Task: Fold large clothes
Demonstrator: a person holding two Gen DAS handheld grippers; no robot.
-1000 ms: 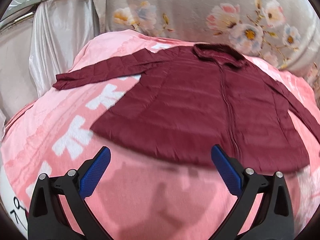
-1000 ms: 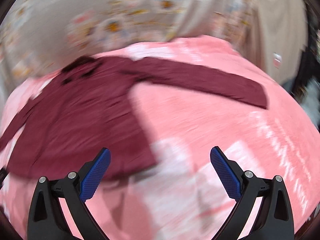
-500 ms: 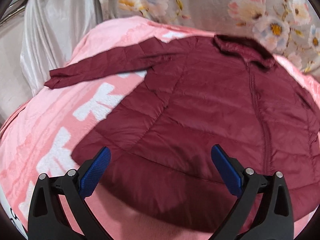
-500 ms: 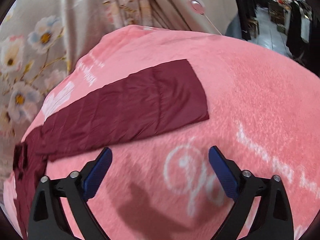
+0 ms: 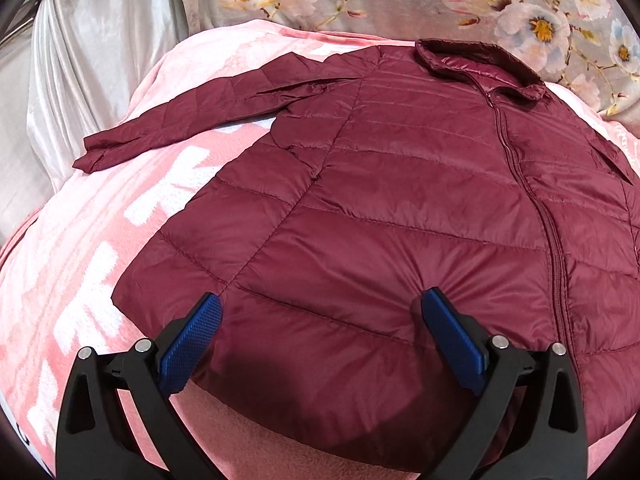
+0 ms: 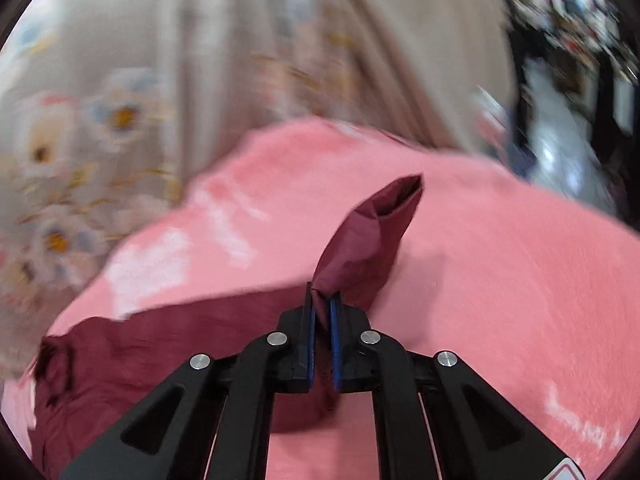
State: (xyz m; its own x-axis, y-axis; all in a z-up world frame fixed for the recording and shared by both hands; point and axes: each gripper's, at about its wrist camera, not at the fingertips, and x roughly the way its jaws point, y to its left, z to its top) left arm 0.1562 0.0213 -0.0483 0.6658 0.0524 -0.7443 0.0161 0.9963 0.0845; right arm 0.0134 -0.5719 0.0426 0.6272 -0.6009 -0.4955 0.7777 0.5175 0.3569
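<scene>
R gripper (image 6: 322,304) closing on sleeve (image 6: 368,236) end; sleeve runs left to jacket (image 5: 400,208). L gripper (image 5: 320,320) open over hem, yours nearer body.

Left wrist view: sharp, evenly lit, with soft sheen on the maroon jacket (image 5: 400,208) and a dim shadow near the bottom edge. Right wrist view: heavy motion blur across the floral curtain (image 6: 120,120) and pink blanket (image 6: 500,280). Both show strong fisheye bending and dark corner vignetting.
</scene>
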